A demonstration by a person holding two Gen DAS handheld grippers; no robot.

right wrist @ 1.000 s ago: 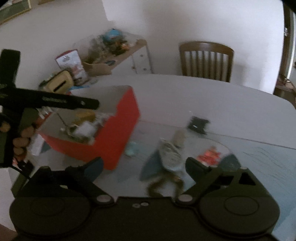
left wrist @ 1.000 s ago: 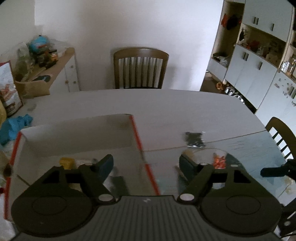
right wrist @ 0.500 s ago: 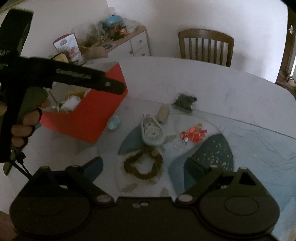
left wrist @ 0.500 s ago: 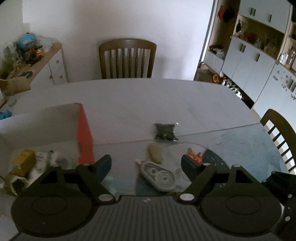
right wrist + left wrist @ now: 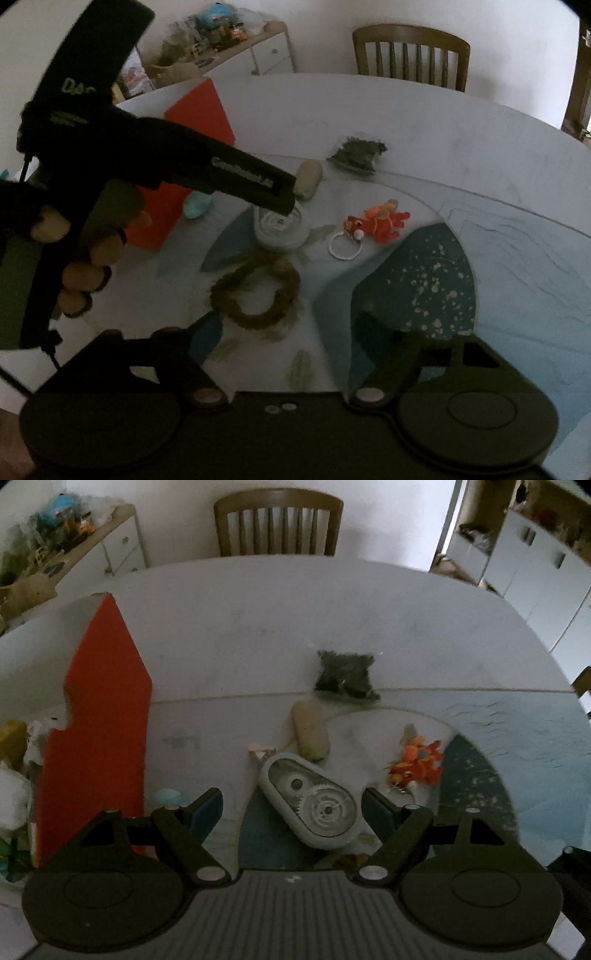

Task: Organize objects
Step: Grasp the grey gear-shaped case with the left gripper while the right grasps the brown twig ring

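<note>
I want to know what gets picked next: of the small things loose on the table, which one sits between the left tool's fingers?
The grey oval tape dispenser with visible gears; the tan roll, orange keychain toy and dark packet lie farther out.

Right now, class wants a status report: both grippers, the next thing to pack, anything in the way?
Left gripper open, straddling grey tape dispenser, pads not touching. Right gripper closing, empty, over brown wreath. Red box beside them; nothing blocking.

Two wrist fisheyes, angled steeply down, close over table [image 5: 258, 627], sharing its clutter
</note>
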